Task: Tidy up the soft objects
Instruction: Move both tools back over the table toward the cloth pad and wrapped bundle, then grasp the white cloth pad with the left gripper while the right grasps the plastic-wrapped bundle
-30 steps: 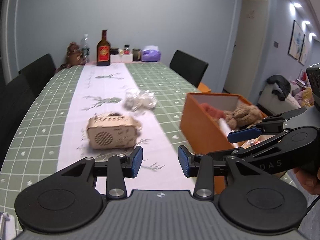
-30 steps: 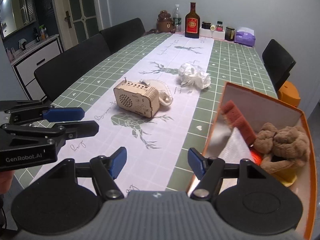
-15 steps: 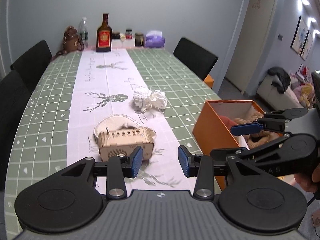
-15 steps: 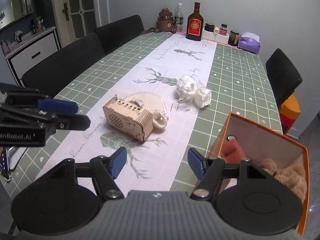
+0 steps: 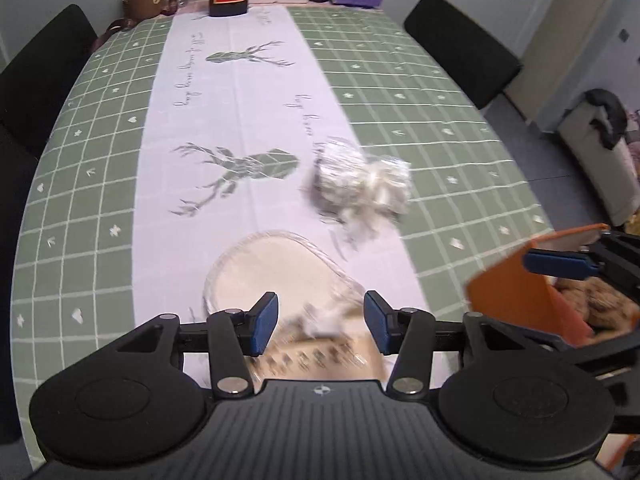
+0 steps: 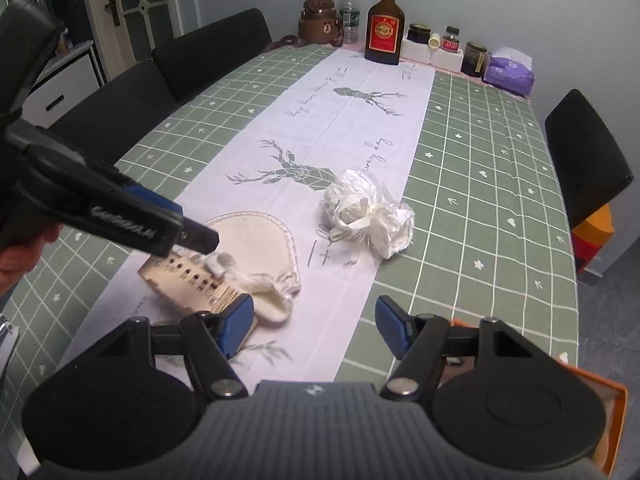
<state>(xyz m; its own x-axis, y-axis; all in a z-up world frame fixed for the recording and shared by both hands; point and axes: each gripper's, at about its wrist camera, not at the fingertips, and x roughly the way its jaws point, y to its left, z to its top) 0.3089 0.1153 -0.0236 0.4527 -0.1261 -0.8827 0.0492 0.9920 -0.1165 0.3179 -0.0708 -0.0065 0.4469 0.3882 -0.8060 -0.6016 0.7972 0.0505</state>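
The flat cream cloth pouch (image 6: 256,240) lies just ahead of the left gripper (image 5: 320,322), its round end pointing away, its tied neck toward it. Both the left and right gripper (image 6: 316,320) hold nothing, fingers spread apart. A crumpled white plastic bag (image 6: 368,212) sits farther ahead.

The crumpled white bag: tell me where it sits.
In the right wrist view, the crumpled white bag lies mid-table at the white runner's right edge, just right of the cream pouch.

Tablecloth (image 6: 480,168) green w/ white grid, runner (image 6: 352,128) white w/ grey deer print; box (image 5: 516,300) orange; cloth pad (image 6: 256,236) cream; crumpled bag (image 6: 368,212) white.
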